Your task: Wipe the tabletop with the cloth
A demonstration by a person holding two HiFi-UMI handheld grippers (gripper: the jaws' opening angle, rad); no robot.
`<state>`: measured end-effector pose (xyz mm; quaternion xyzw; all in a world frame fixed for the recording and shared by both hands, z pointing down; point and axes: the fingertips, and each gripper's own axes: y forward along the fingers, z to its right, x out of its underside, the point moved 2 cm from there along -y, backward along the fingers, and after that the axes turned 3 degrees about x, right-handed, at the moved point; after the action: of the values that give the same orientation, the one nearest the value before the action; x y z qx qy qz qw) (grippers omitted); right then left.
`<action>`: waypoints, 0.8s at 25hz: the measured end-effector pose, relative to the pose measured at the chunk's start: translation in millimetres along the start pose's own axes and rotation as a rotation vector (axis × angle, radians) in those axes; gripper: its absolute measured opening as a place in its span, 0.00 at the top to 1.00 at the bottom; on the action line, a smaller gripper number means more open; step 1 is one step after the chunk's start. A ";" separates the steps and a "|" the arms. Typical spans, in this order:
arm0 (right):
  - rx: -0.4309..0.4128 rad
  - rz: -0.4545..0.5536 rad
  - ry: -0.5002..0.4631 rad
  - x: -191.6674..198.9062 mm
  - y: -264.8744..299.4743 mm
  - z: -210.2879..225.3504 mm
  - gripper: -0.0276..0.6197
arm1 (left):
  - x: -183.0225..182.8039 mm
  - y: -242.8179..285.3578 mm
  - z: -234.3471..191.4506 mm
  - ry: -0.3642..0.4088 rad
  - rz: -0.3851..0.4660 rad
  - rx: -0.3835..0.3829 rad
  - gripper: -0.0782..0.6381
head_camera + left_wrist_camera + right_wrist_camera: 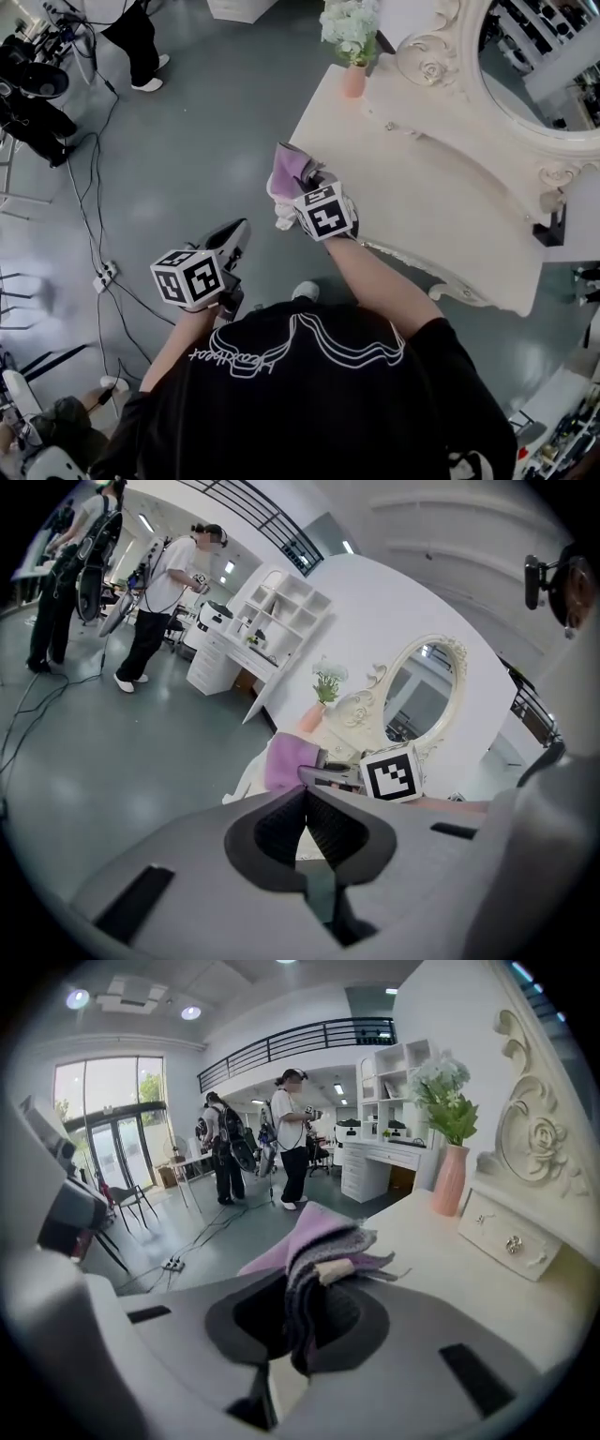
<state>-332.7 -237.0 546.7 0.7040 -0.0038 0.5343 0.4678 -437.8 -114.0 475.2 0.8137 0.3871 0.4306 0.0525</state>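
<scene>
Cloth (314, 1234), lengthwise forward out of tight right tongs (302, 1283); left tongs (305, 801) closed, empty.

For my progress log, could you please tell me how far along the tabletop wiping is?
Done: the cloth is picked up, pinched in the right tongs. In hand: it is held at the edge of the tabletop. Left: seemingly the wiping itself; left tongs shut, empty.
</scene>
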 end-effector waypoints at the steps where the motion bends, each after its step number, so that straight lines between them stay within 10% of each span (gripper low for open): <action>1: 0.012 -0.014 -0.028 1.8 2.9 0.1 0.89 | 0.7 -2.2 -1.7 -0.002 0.001 -0.005 0.89; 20: 0.065 -0.067 -0.105 24.2 2.5 20.6 0.89 | 3.1 12.3 11.3 0.040 -0.040 0.036 0.89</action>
<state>-308.1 -240.1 566.7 0.7457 0.0124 0.4804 0.4615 -421.2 -117.6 475.4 0.7979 0.4119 0.4384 0.0388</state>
